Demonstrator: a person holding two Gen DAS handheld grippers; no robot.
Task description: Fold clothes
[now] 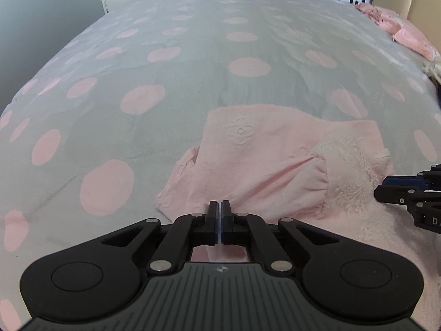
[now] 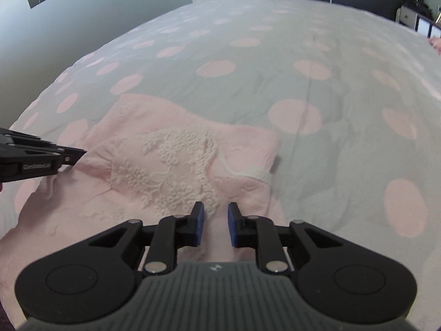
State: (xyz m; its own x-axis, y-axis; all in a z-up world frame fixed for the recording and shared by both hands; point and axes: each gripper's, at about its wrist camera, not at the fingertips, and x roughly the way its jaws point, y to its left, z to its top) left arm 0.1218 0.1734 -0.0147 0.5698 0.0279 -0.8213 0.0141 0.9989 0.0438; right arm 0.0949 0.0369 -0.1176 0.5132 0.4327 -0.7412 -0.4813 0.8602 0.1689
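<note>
Pink garment with white lace panel, lying partly folded on the polka-dot bedspread; left gripper pinched closed on its near edge; right gripper released, fingers spread above the lace, over the garment's near part

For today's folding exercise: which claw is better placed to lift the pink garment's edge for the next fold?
Left, probably. The left claw is shut on the pink garment at its near edge, ready to lift. The right claw is open above the lace patch, gripping nothing.
</note>
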